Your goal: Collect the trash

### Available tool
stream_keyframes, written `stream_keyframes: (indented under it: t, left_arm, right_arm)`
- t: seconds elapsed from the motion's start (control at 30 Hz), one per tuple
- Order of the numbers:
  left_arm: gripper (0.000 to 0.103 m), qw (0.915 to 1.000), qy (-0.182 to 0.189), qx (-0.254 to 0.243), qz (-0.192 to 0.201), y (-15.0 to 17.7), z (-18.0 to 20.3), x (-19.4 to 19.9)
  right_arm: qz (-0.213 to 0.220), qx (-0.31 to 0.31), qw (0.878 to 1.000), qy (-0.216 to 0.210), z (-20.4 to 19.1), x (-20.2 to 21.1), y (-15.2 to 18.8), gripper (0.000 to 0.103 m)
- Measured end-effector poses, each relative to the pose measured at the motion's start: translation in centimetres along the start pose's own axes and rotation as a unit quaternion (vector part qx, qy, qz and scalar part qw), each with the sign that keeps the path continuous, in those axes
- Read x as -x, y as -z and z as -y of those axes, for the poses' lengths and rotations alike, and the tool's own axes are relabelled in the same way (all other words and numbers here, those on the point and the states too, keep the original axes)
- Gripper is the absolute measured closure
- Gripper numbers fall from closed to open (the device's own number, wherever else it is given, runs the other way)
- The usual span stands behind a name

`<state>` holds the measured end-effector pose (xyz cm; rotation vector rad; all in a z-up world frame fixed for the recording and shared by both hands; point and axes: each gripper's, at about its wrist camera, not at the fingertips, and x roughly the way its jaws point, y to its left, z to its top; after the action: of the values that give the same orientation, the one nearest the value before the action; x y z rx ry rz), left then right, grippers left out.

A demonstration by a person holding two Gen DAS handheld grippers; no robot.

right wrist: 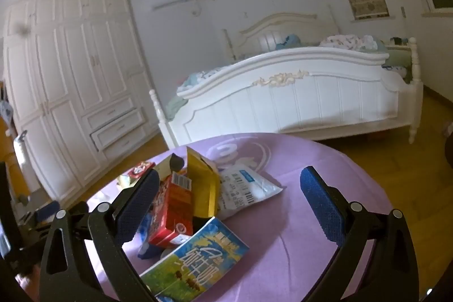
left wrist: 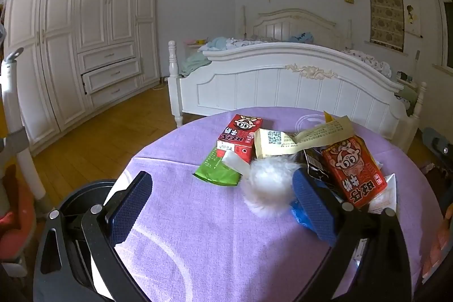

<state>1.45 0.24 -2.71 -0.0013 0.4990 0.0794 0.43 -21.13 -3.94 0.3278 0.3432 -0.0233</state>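
Cardboard cartons (left wrist: pixel 352 174), crinkled wrappers (left wrist: pixel 218 169) and a fluffy ball (left wrist: pixel 267 188) litter purple cloth (left wrist: pixel 212 231); both grippers' fingers gape wide, empty.

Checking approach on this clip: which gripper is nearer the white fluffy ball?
Left. The white fluffy ball lies just ahead of the open left gripper, beside its right finger. The open right gripper faces the cartons, and its view does not show the ball.
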Motion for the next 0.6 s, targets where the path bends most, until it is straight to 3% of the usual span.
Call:
stream_keyframes:
  t: [0.6]
  left_arm:
    - [0.005,1.0,0.0,0.003,-0.005,-0.02,-0.1,-0.2]
  right_arm:
    - [-0.005,-0.008,1.0,-0.006,0.31,-0.27,0.17,0.005]
